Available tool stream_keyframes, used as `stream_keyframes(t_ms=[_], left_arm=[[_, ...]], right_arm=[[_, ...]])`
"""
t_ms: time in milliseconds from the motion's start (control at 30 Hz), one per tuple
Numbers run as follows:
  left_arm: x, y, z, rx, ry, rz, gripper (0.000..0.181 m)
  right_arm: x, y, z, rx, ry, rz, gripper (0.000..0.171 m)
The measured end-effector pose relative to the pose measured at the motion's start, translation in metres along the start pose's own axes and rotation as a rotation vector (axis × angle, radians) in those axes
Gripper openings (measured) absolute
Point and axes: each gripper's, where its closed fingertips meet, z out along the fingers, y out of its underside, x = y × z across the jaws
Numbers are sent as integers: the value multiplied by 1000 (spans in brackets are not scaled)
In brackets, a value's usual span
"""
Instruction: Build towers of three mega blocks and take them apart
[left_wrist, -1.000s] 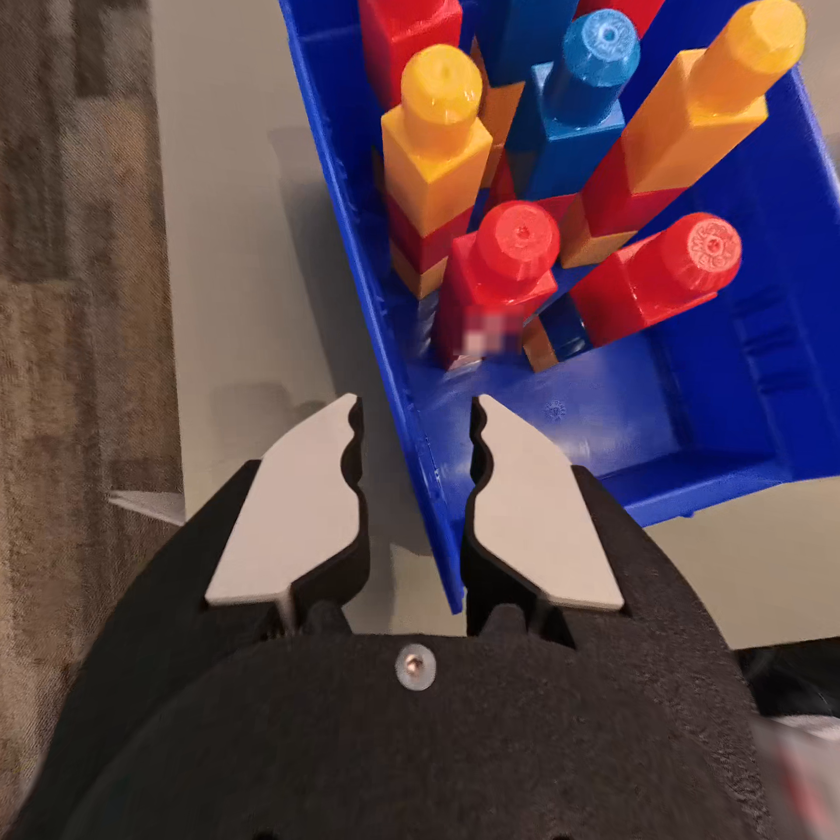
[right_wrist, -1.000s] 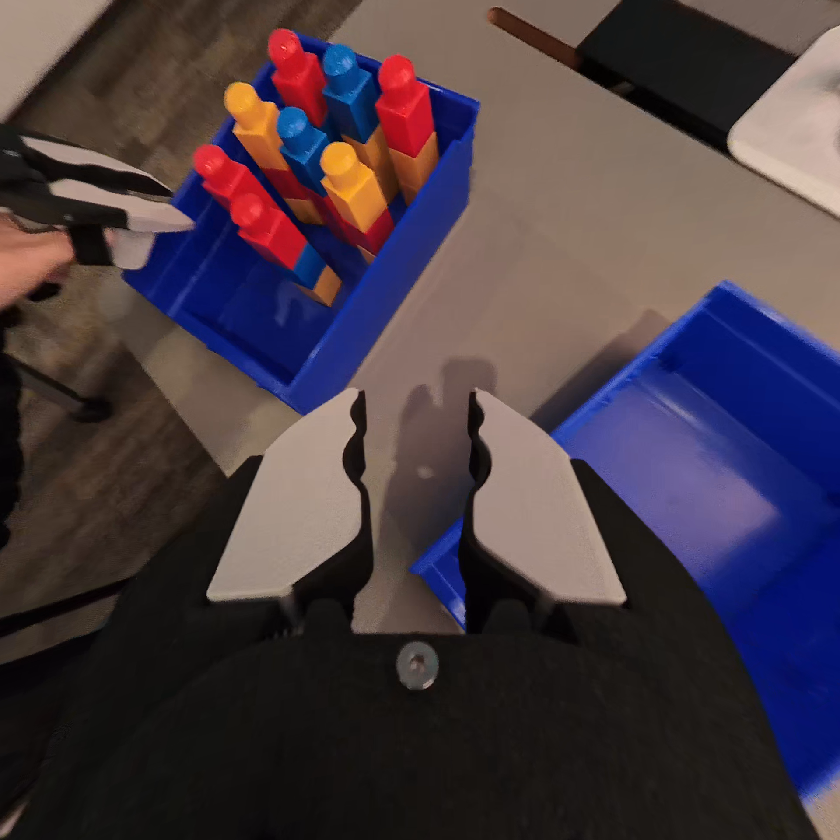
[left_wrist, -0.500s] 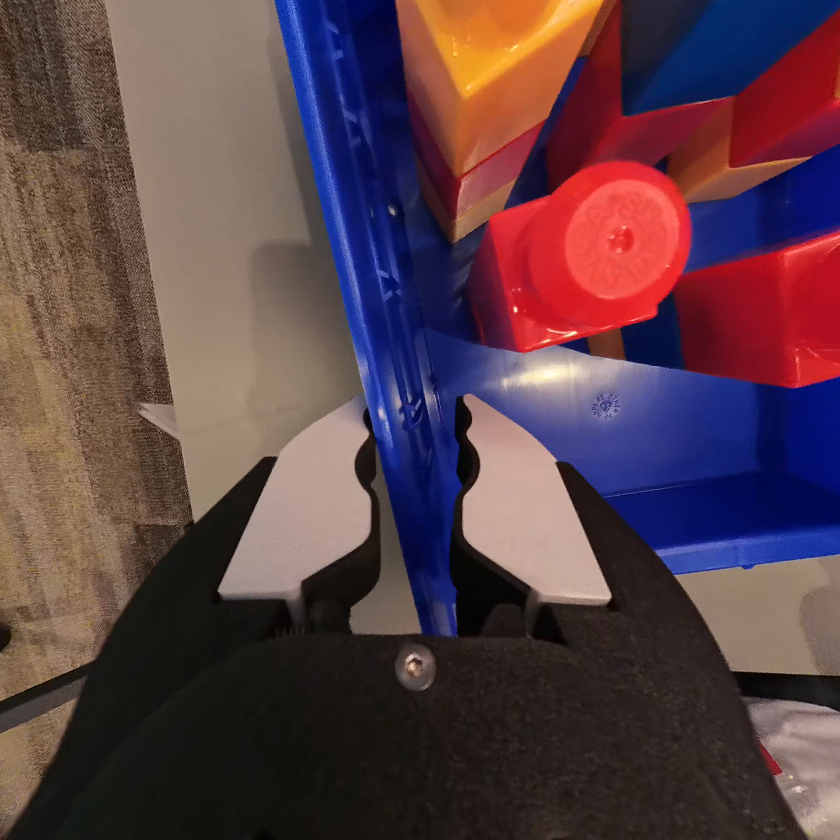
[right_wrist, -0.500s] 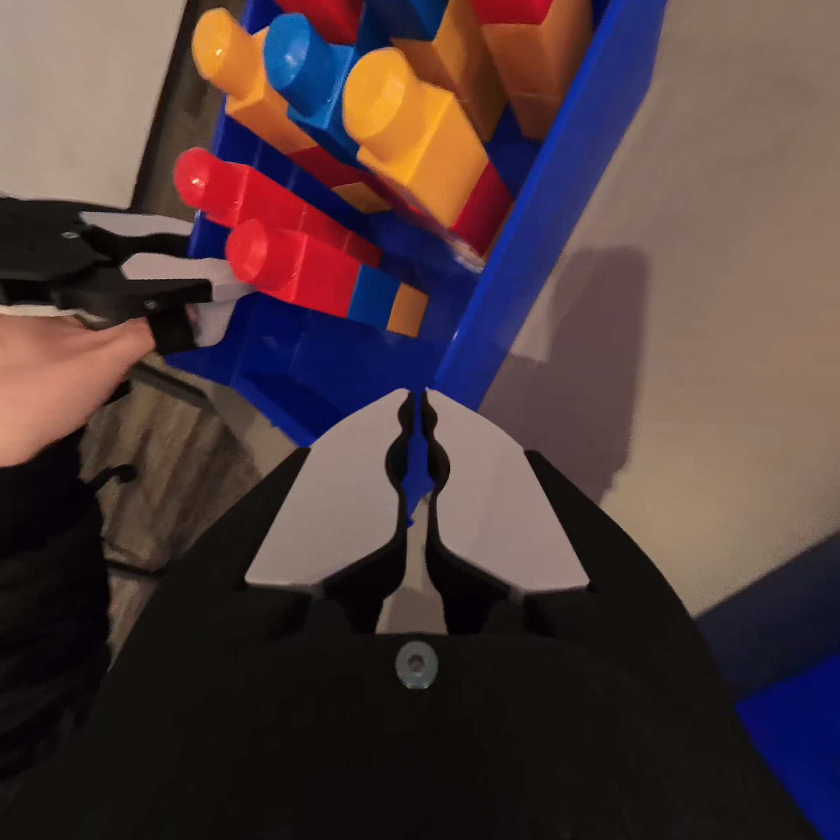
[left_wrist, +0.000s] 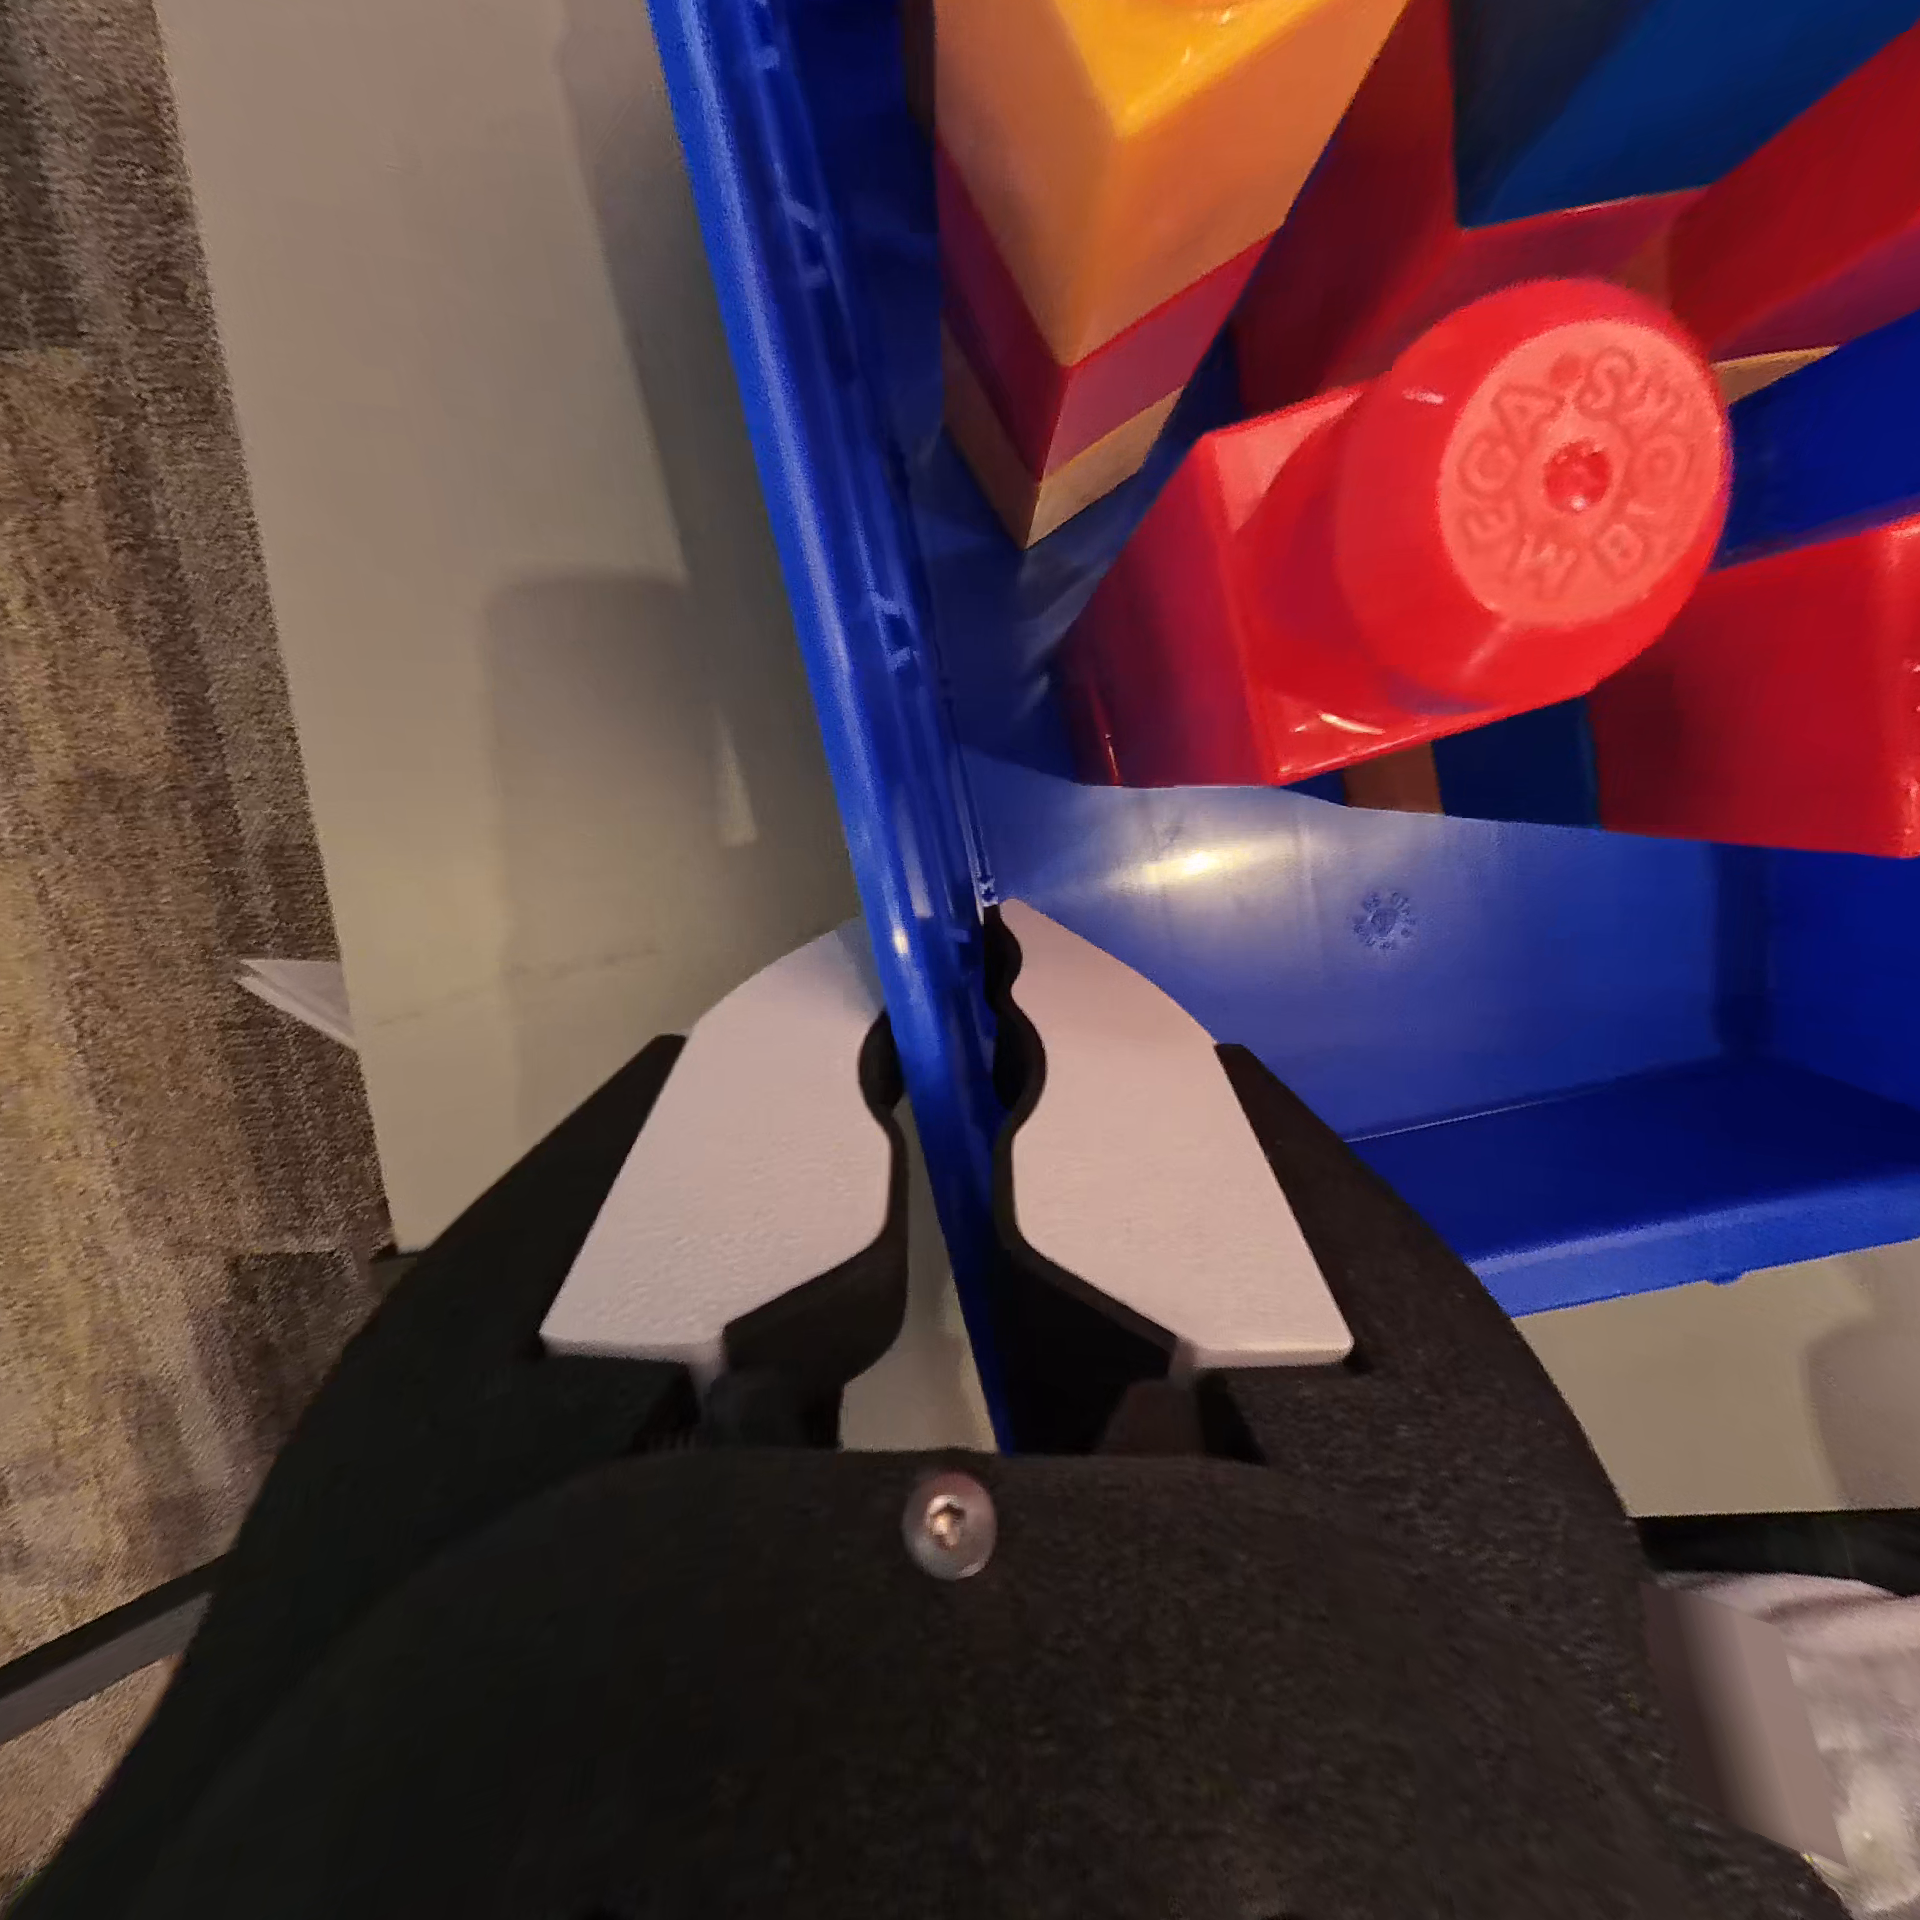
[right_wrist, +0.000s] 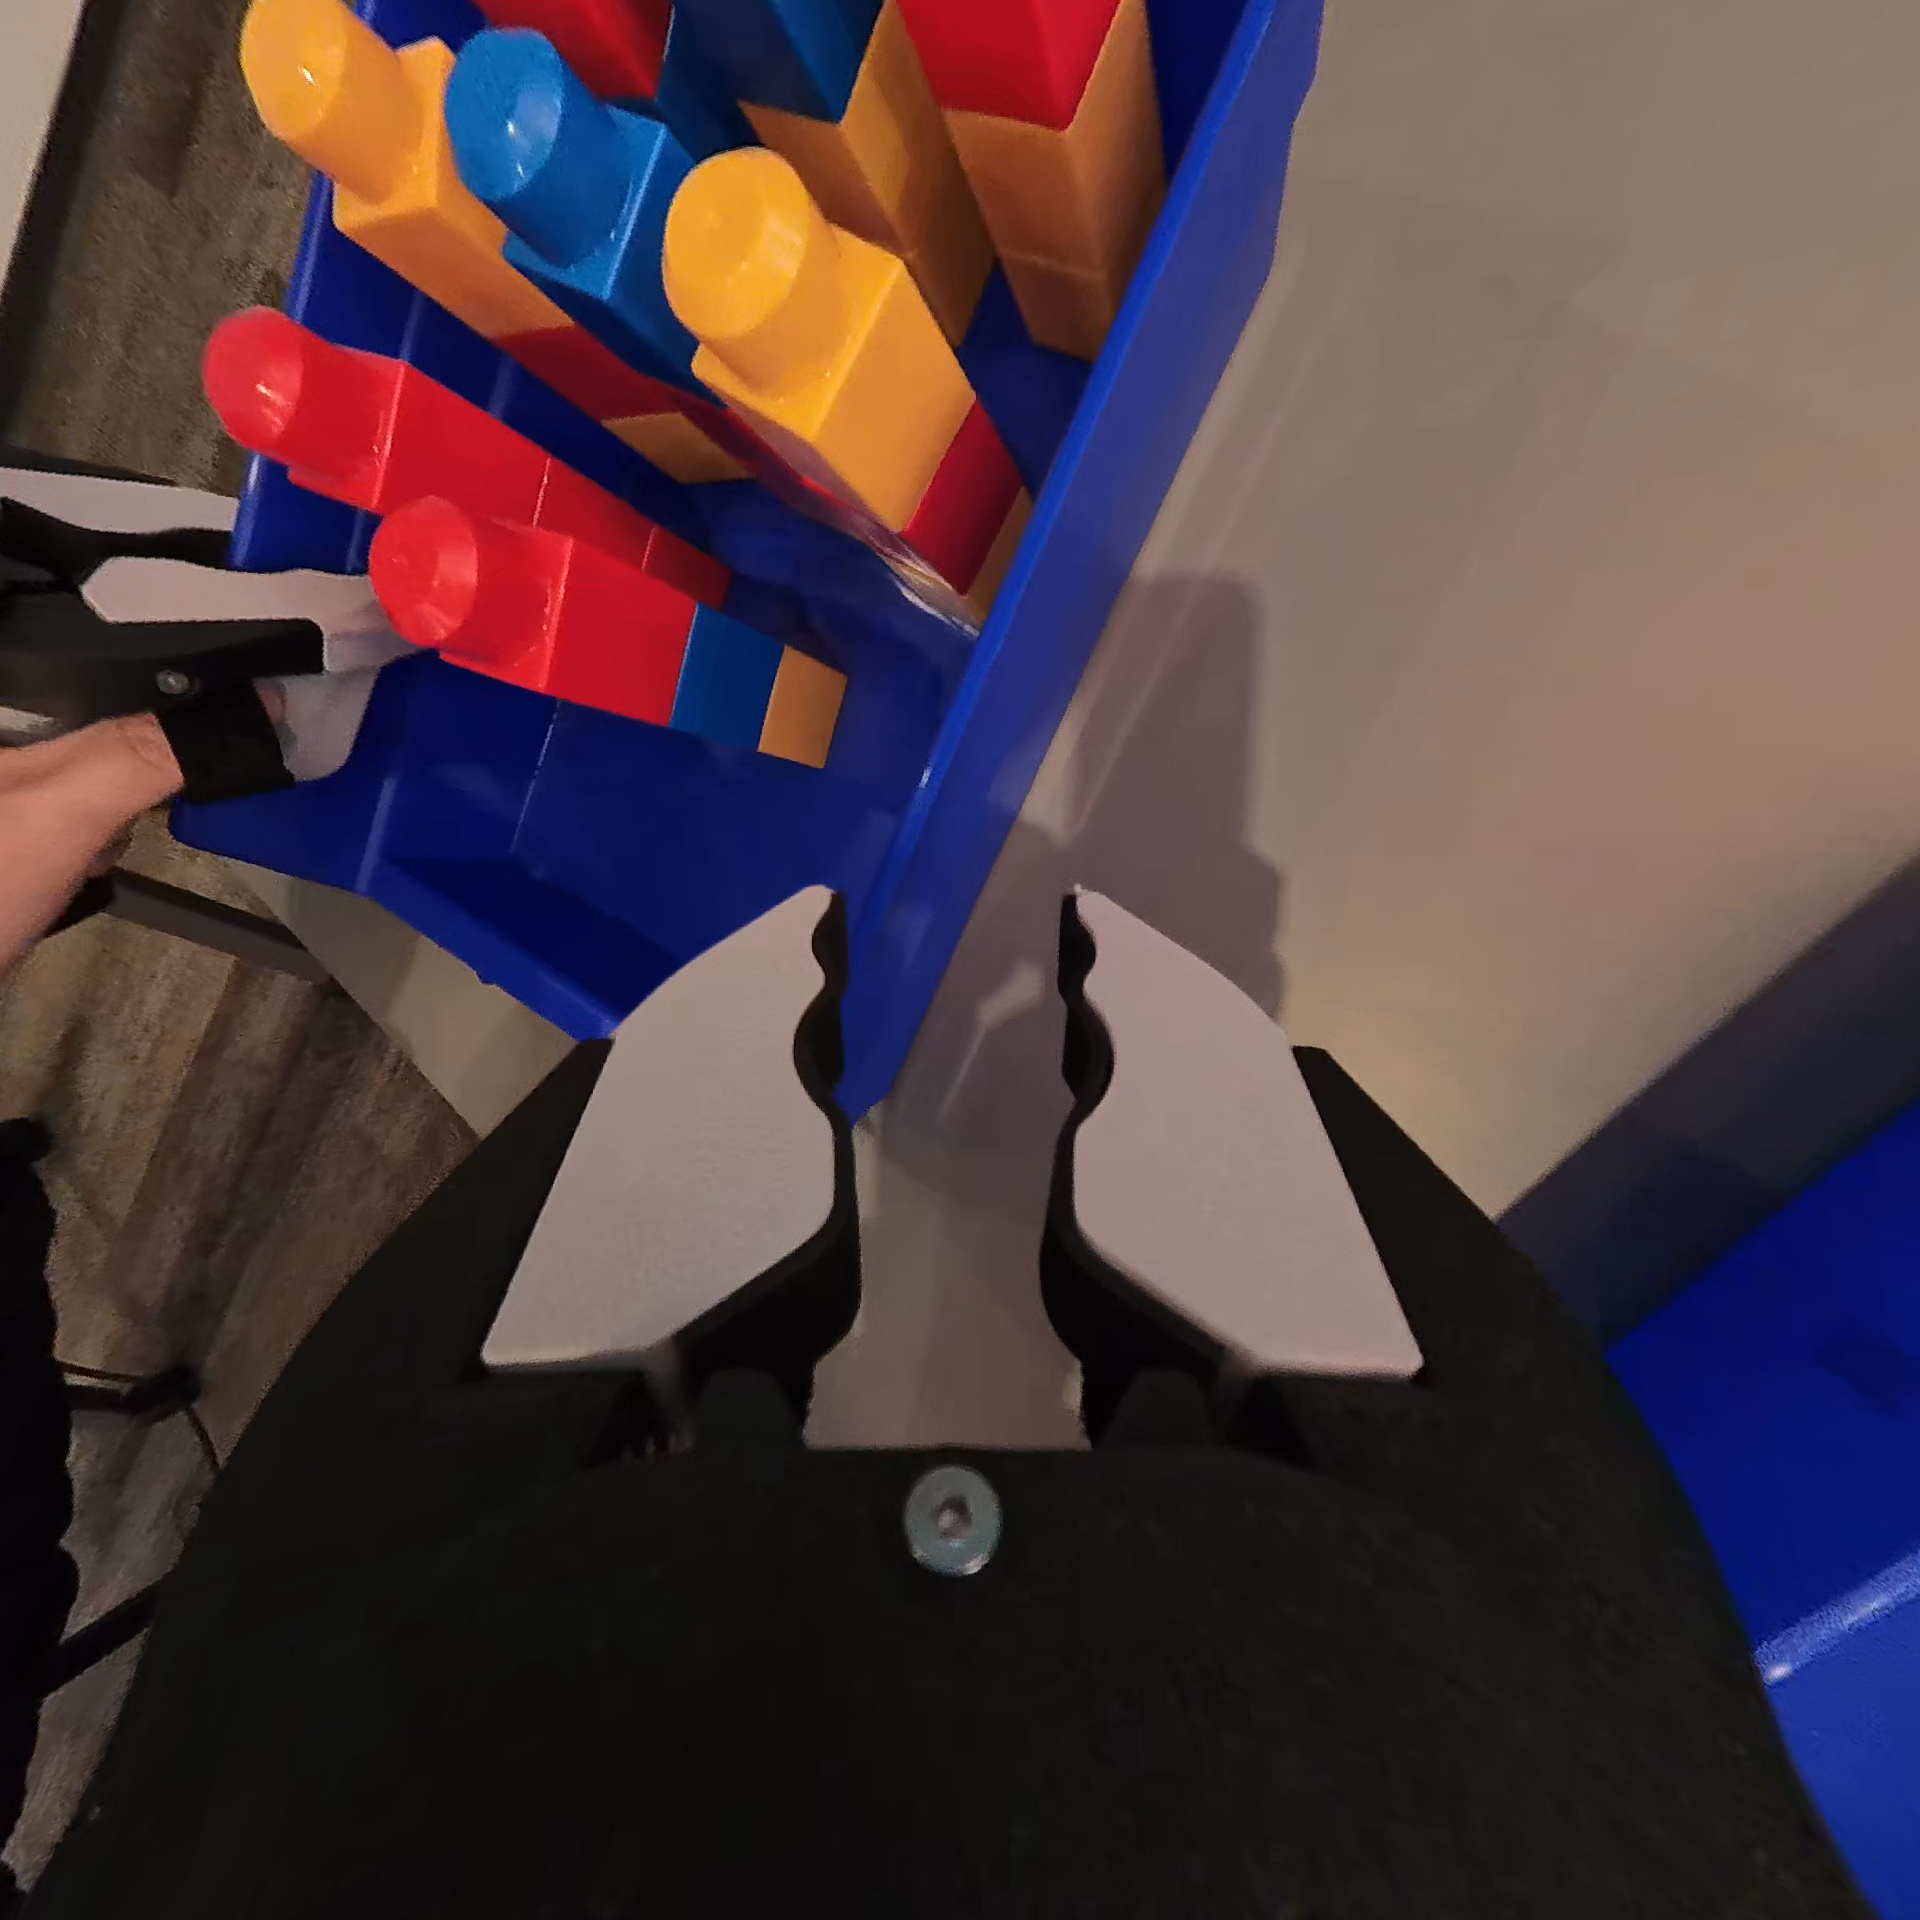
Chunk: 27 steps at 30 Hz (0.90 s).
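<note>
Both hand-held grippers changed since 0.5 s ago: my left (left_wrist: 940, 971) now clamps the bin wall (left_wrist: 831, 582); right (right_wrist: 951, 914) reopened, releasing it.

Red, yellow, blue towers (right_wrist: 623, 613) upright in bin (right_wrist: 1091, 582)

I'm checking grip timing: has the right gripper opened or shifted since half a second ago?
Yes. The right gripper has opened: its jaws, nearly shut then, now stand apart, the blue bin wall by its left finger.
</note>
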Motion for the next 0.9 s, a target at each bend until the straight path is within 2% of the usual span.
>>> stream_keyframes(t_ms=[533,900], left_arm=[[-18,-8,3,-6,43,-35,5],[-33,-5,1,-10,55,-56,5]], right_arm=[[39,-6,-23,43,12,41,38],[53,0,-23,24,11,56,39]])
